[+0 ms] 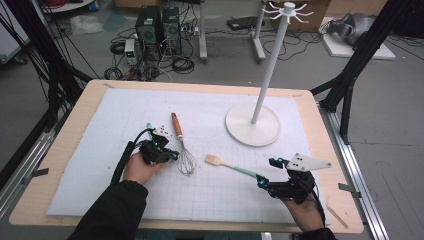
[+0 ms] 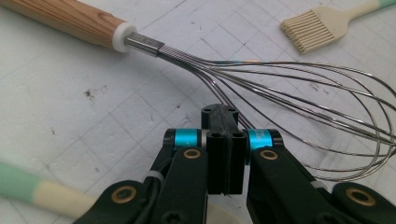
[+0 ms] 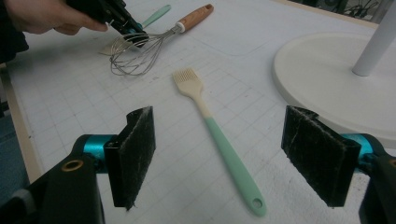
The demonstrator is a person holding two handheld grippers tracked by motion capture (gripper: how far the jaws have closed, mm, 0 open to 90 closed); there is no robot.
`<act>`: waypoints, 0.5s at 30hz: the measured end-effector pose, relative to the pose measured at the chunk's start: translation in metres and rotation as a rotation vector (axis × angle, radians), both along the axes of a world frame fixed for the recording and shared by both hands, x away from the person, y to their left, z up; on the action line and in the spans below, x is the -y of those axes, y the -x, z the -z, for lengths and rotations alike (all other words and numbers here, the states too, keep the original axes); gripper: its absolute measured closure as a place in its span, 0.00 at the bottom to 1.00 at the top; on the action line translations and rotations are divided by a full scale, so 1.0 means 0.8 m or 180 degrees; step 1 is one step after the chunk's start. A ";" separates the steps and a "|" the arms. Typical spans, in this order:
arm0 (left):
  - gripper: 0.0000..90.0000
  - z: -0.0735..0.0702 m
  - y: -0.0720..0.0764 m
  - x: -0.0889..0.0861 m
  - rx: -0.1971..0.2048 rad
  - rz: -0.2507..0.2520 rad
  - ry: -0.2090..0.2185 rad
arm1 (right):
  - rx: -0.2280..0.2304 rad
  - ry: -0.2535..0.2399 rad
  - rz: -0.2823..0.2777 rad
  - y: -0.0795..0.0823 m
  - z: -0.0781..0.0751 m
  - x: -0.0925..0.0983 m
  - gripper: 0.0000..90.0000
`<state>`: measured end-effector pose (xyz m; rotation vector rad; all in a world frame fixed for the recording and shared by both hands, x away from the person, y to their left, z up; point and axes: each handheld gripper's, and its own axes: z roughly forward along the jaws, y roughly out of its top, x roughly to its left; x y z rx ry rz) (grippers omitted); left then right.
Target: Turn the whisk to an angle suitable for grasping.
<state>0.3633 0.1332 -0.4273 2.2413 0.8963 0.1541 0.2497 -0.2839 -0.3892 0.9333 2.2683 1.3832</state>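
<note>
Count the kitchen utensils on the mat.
3: a whisk by the left claw, a brush before the right claw, another green-handled utensil beside the left claw, partly hidden.

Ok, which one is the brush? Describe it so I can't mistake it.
Start at the white stand with the round base on the right of the table's white mat. Just in front of that base, between the whisk and the right tool, lies the brush. It is flat, with cream bristles and a mint-green handle, whereas the whisk has wire loops and a wooden handle.
</note>
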 end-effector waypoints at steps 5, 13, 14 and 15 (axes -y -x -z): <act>1.00 0.000 0.000 0.001 0.0006 0.0005 -0.0017 | -0.0009 -0.0007 0.0003 0.000 0.000 -0.001 0.28; 1.00 0.000 0.003 0.007 0.0000 0.0041 -0.0016 | 0.0005 -0.0007 -0.0003 -0.001 0.000 0.000 0.28; 1.00 0.000 0.003 0.008 0.0005 0.0062 -0.0032 | 0.0004 -0.0008 -0.0002 0.000 0.000 0.000 0.28; 1.00 0.000 0.003 0.009 0.0002 0.0070 -0.0035 | 0.0004 -0.0008 -0.0003 -0.001 0.000 0.000 0.28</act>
